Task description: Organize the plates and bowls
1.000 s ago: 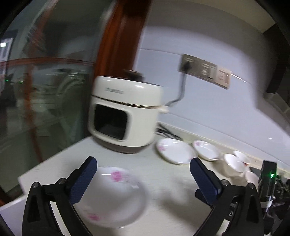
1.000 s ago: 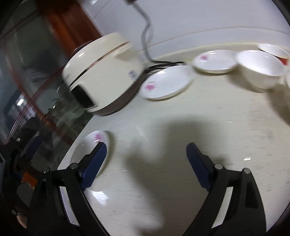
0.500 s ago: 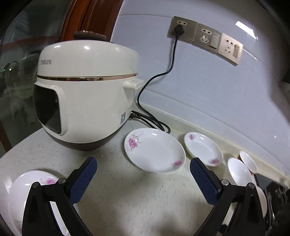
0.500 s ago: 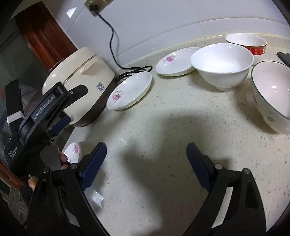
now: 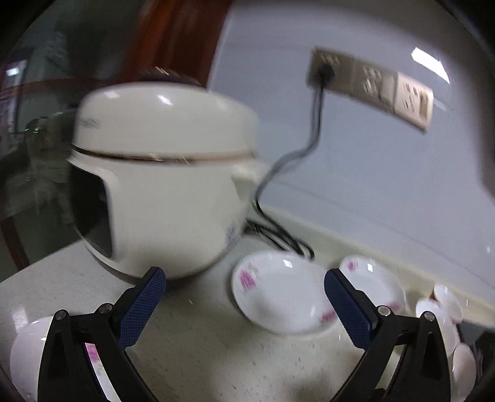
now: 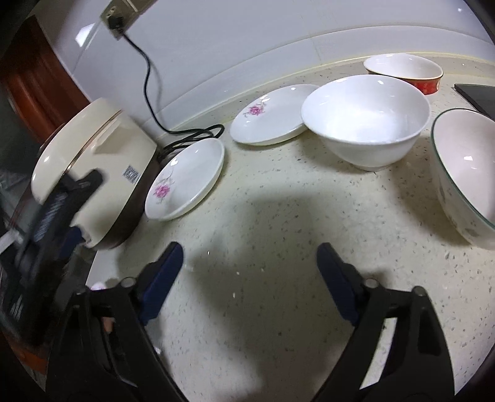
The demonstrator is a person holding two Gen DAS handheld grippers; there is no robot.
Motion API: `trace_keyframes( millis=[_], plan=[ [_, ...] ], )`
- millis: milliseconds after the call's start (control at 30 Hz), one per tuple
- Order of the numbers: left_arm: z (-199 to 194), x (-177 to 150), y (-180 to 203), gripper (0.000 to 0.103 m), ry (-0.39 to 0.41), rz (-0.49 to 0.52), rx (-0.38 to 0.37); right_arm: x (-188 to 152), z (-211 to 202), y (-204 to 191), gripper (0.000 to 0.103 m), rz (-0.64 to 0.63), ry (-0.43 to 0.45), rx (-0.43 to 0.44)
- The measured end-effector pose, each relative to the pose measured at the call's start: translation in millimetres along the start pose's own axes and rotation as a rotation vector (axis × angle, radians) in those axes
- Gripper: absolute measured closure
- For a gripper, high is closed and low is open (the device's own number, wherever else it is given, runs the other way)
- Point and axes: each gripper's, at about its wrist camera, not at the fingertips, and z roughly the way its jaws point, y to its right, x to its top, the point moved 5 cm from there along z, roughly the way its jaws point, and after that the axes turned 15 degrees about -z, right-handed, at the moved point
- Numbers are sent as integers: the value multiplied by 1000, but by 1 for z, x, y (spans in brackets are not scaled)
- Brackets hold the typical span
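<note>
- While the right gripper (image 6: 249,263) is hovering over a bare stretch of speckled countertop (image 6: 278,216), its blue-padded jaws are closing with nothing between them.
- Standing wide apart, the jaws of the left gripper (image 5: 244,290) are holding nothing; in its own view it is pointing at the rice cooker (image 5: 161,185) and a flowered plate (image 5: 278,293) just right of the cooker's base.
- Seen from the right wrist, that flowered plate (image 6: 185,179) is sitting just beside the rice cooker (image 6: 92,160), toward the countertop's back edge, with its rim close to the cooker's brown base.
- A second flowered plate (image 6: 272,114) is lying farther along the back edge, near the wall, with a white bowl (image 6: 365,120) standing in front of its right rim and hiding part of it.
- A red-sided bowl (image 6: 402,71) is sitting behind the white bowl, against the back edge.
- A green-rimmed bowl (image 6: 464,176) is standing at the right side of the countertop, cut off by the frame.
- Another flowered plate (image 5: 21,349) is resting at the countertop's near left corner, partly hidden behind the left gripper's finger.
- A black power cord (image 6: 145,77) is running from a wall socket (image 6: 117,15) down to coils behind the cooker.
- The left wrist view is blurred, so the small dishes at its right edge are not telling apart clearly.
</note>
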Motion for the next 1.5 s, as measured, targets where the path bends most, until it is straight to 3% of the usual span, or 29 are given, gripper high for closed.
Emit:
trace_keyframes(
  millis=[67, 367, 567, 667, 867, 1133, 1333, 1500],
  plan=[
    [-5, 5, -9, 0, 10, -70, -26, 8, 10, -6, 43, -26, -17, -11],
    [18, 0, -31, 0, -109, -178, 2, 57, 80, -24, 46, -97, -106, -42],
    [25, -10, -26, 0, -134, -147, -1, 73, 113, -36, 64, -138, -121, -97],
    [25, -11, -25, 0, -136, -147, -5, 71, 116, -39, 67, -178, -127, -121],
    [33, -15, -24, 0, -189, -146, -14, 52, 89, -29, 67, -221, -150, -149],
    [49, -49, 5, 0, -417, -21, -102, 12, 31, -2, 67, -234, -146, -190],
    [54, -76, 10, 0, -551, 37, -102, -12, 1, 10, 67, -205, -131, -175],
    [49, -82, 13, 0, -585, 38, -142, -24, -16, 20, 68, -110, -112, -108]
  ],
)
